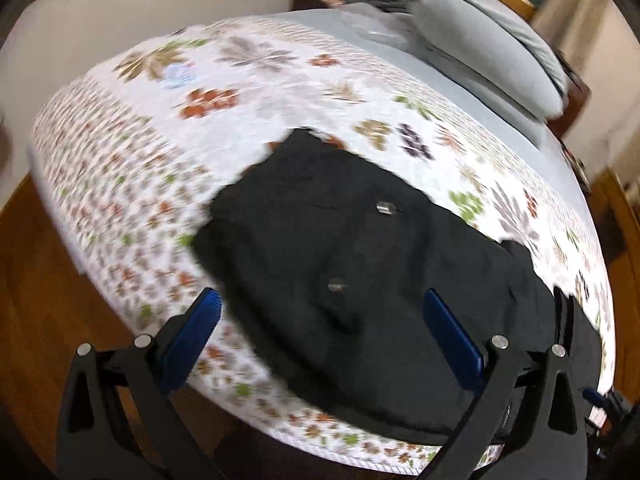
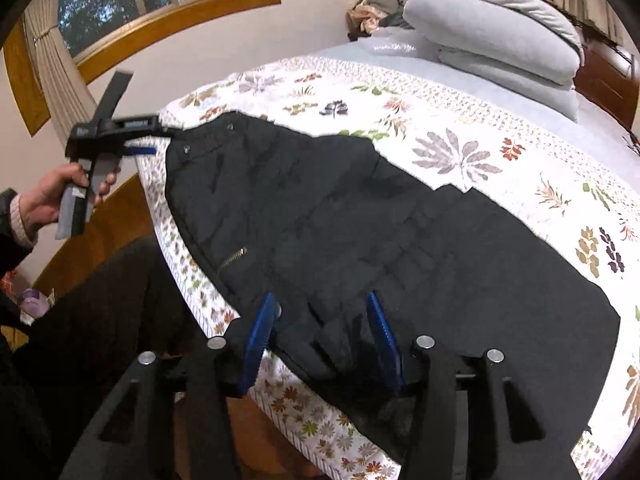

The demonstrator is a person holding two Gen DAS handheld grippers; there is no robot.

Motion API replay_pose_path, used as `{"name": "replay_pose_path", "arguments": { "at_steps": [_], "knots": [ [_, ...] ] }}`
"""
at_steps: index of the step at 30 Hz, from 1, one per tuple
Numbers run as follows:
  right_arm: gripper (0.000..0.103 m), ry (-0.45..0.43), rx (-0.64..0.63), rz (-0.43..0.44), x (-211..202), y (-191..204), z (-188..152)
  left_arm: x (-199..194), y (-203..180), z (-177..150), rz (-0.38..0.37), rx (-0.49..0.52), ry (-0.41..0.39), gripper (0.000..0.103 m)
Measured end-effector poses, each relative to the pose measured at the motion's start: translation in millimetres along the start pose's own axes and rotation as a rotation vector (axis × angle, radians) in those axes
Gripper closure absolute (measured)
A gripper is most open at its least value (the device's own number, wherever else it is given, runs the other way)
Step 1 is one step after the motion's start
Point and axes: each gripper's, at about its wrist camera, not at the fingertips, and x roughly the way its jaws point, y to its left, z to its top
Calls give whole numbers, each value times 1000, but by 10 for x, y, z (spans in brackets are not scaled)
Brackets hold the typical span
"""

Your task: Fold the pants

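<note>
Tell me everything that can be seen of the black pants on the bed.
The black pants look quilted and padded, with metal snaps at the waist and a gold zipper pocket. They lie spread flat along the near edge of the floral bedspread. The left gripper is at the waistband; the right gripper stands open astride the near edge of a leg.

Bare floral bedspread (image 2: 460, 120) lies open beyond the black pants (image 2: 360, 232). 2 stacked grey pillows (image 2: 500, 36) and a clothes heap (image 2: 376, 4) block the headboard end.
</note>
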Motion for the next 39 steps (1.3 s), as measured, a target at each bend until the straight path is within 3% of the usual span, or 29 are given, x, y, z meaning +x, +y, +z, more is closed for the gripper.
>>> {"name": "replay_pose_path", "arguments": {
  "at_steps": [3,6,10,15,22,27,31,35,39],
  "knots": [
    [43,-31,25,-38,-78,-93,44,95,230,38,-22,-92,48,2],
    [43,-52,69,-80,-167,-269,64,235,396,35,-59,-192,95,2],
    [43,-60,111,-139,-213,-481,75,417,493,27,-175,-283,138,2],
    [43,-67,133,-191,-247,-644,110,609,498,-27,-212,-353,201,3],
    [43,-51,128,-210,-185,-695,120,667,505,-57,-244,-391,202,3],
    [43,-35,144,-225,-120,-744,104,640,530,-57,-387,-433,212,3],
    [43,-26,155,-229,-96,-778,86,685,426,-37,-387,-385,238,3],
    [43,-11,155,-240,-81,-800,67,725,465,-64,-442,-428,233,4],
    [42,6,174,-253,-63,-866,35,651,493,-74,-469,-433,220,22]
  ]
}}
